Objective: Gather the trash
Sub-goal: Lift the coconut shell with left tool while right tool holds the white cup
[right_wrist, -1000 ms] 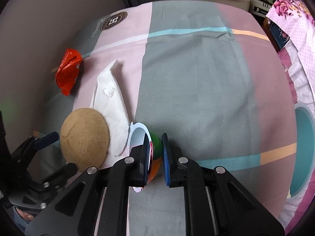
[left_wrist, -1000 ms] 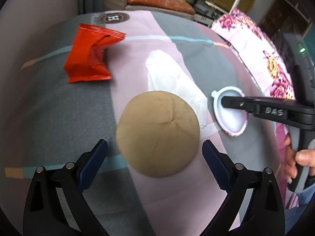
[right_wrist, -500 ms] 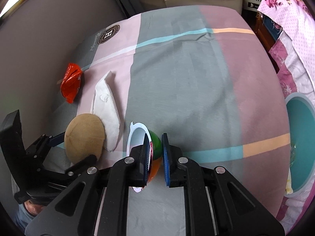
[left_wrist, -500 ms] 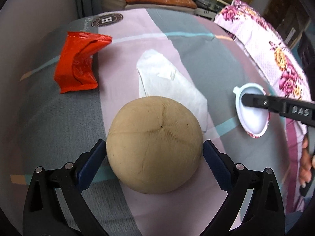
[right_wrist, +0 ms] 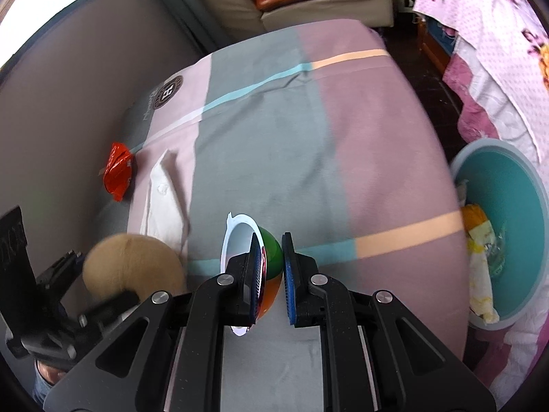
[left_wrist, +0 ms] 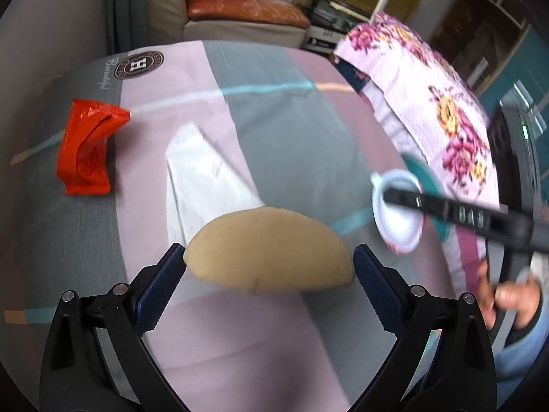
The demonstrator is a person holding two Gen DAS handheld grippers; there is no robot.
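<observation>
My right claw (right_wrist: 269, 271) is clamped on the little cup (right_wrist: 254, 257), and the teal bin (right_wrist: 504, 226) sits at about 2 o'clock from it, nearer than before. My left claw (left_wrist: 269, 267) squeezes the round tan bun (left_wrist: 271, 254), now lifted off the bed (left_wrist: 295, 144).

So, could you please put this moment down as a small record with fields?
left gripper: fingers shut on the tan round bun, raised off the bed
right gripper: fingers shut on the rim of the small plastic cup
still on bedsheet: red wrapper, white tissue
teal bin: right of the bed, trash already inside
</observation>
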